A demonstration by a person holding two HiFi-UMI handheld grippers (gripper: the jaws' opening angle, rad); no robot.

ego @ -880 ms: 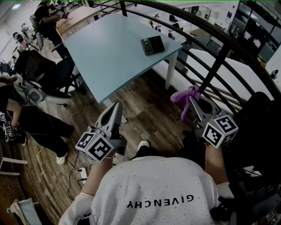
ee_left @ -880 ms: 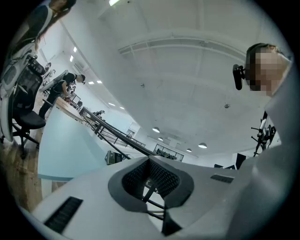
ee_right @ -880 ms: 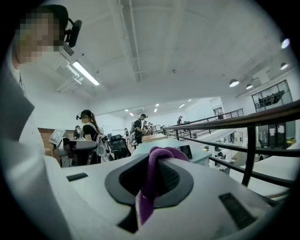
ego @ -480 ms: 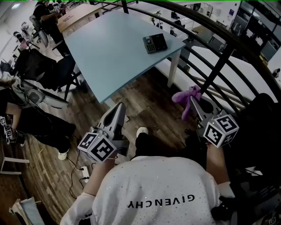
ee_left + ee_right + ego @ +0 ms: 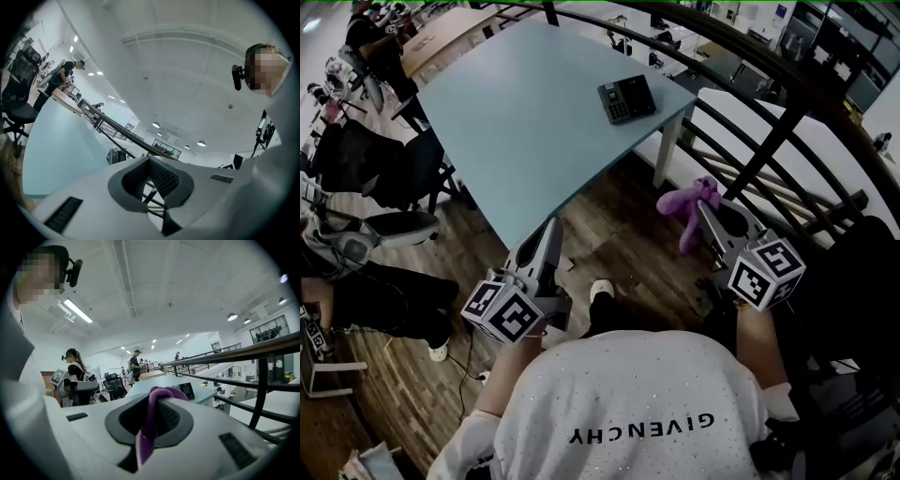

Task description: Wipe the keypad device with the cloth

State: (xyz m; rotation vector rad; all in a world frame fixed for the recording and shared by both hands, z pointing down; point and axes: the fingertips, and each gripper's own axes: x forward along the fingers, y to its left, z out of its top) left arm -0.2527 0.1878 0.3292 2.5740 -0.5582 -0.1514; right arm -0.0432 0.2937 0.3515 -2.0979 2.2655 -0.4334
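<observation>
My left gripper (image 5: pixel 548 232) is low in the middle left of the head view, above the wood floor (image 5: pixel 619 248). Its fingers (image 5: pixel 133 176) are closed, tip against tip, and there is nothing in them. Behind the tips there is a small gap, and through it I see only thin bars.

My right gripper (image 5: pixel 705 208) is at the middle right of the head view. Its fingers (image 5: pixel 174 419) are pinched on the purple cloth (image 5: pixel 686 202). The cloth bunches up in a lump over the tips, and one strip of it hangs down between the fingers.

The keypad device (image 5: pixel 626 97) is in the upper middle of the head view. It lies flat on the light blue bench (image 5: pixel 516 122), close to the bench's right corner. It is dark, with a small screen and rows of keys. Both grippers are well apart from it, and neither one is over the bench. In the right gripper view it shows just right of the cloth, far behind it.

A dark railing (image 5: pixel 769 141) runs across the upper right of the head view, and the right gripper is near it. Black chairs (image 5: pixel 384 173) stand at the left edge. My white shirt (image 5: pixel 628 403) fills the bottom.
</observation>
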